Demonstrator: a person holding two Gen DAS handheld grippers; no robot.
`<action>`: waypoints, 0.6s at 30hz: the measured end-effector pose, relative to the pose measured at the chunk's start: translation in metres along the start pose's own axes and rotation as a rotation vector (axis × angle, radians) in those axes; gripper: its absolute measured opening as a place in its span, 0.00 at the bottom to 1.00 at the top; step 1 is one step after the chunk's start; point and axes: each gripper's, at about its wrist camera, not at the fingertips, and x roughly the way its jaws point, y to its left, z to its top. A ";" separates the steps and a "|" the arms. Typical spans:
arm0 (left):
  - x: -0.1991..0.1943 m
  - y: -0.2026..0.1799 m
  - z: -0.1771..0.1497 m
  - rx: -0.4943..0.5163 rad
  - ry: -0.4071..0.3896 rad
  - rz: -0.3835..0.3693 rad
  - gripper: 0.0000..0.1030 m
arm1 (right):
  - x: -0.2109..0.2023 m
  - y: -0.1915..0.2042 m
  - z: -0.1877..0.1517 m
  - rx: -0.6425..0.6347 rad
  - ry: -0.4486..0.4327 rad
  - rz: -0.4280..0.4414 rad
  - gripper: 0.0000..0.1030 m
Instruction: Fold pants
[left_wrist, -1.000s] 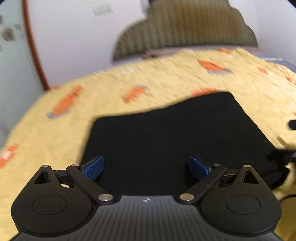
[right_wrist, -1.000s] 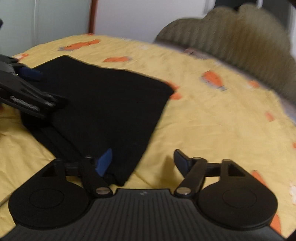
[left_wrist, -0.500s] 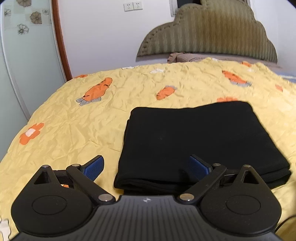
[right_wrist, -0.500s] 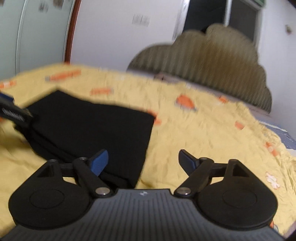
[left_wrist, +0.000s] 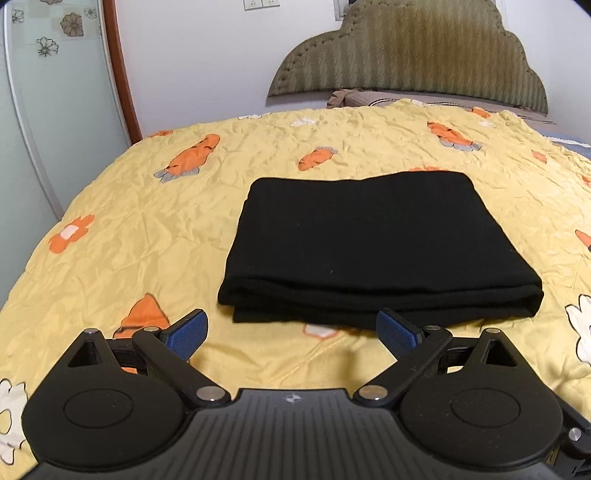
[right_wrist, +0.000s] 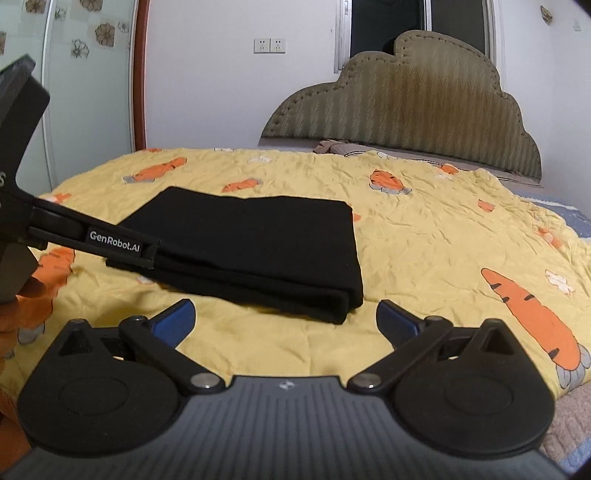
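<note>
The black pants (left_wrist: 369, 251) lie folded into a flat rectangular stack on the yellow carrot-print bedspread (left_wrist: 147, 229). My left gripper (left_wrist: 291, 334) is open and empty, just short of the stack's near edge. The pants also show in the right wrist view (right_wrist: 258, 247). My right gripper (right_wrist: 286, 319) is open and empty, just short of the stack's near right corner. The left gripper's body (right_wrist: 74, 236) shows in the right wrist view at the left, beside the stack's left end.
A padded olive headboard (left_wrist: 406, 55) and a pillow (left_wrist: 354, 98) stand at the far end of the bed. A glass wardrobe door with a red-brown frame (left_wrist: 55, 110) is on the left. The bed's edge falls away at the near right (right_wrist: 576, 435).
Both grippers have pulled back and lifted away from the pants, which now lie free as a folded stack. Both stay open.
</note>
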 end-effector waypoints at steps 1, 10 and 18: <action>-0.001 0.000 -0.001 -0.001 -0.001 0.005 0.96 | -0.002 0.001 -0.002 0.005 0.002 0.005 1.00; -0.005 0.000 -0.011 -0.023 0.025 0.010 0.96 | 0.004 -0.012 -0.006 0.110 0.059 0.041 1.00; 0.003 -0.002 -0.017 -0.036 0.069 -0.010 0.96 | 0.007 -0.012 -0.011 0.118 0.071 0.041 1.00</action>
